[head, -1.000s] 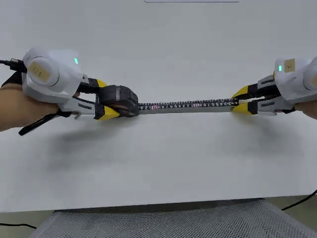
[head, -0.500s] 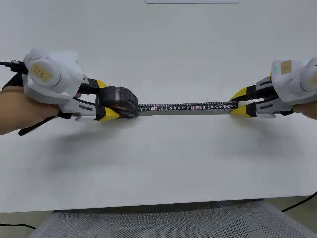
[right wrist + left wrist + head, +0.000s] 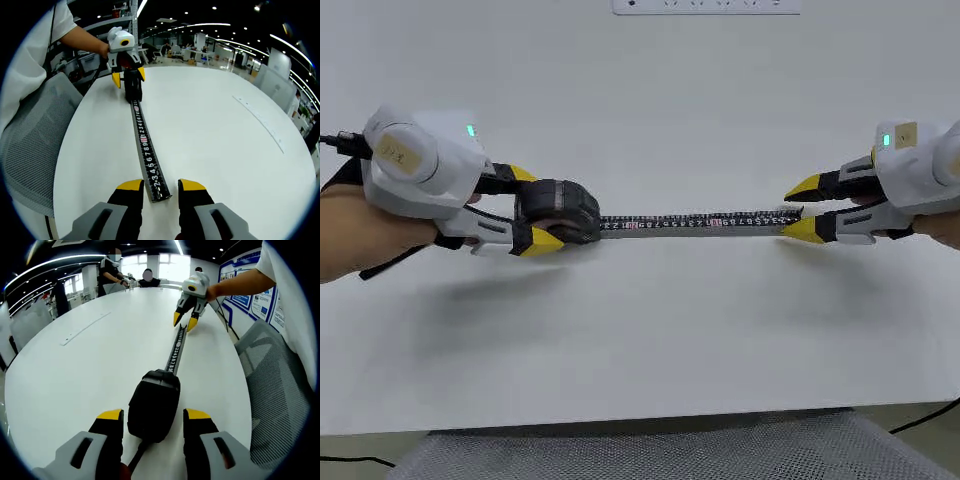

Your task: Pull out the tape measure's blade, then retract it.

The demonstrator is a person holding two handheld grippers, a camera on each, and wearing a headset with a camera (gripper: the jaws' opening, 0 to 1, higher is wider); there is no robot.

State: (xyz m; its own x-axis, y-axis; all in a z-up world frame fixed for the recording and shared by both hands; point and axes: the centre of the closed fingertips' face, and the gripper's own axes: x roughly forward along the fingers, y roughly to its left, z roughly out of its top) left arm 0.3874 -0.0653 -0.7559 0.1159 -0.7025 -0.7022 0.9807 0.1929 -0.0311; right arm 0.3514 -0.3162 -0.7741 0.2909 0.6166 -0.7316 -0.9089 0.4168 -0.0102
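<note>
- White left gripper [image 3: 538, 207] with yellow-tipped jaws, clenched on the black, rounded tape measure case [image 3: 560, 208], one jaw along each side of it.
- Case at the left of the smooth white table [image 3: 640, 330]; cannot tell whether resting on the surface or held just above it.
- Dark metal blade [image 3: 700, 220] with white numbers, drawn out from the case's mouth and stretched straight to the right, roughly level over the table.
- White right gripper [image 3: 802, 208], also yellow-tipped, well apart from the case at the blade's far end, jaws spread open.
- Blade's tip between those two jaws; in the right gripper view, a narrow gap on each side of the tip and no clamping.
- Grey mesh chair [image 3: 640, 450] past the table's near edge, on the person's side of the case.
</note>
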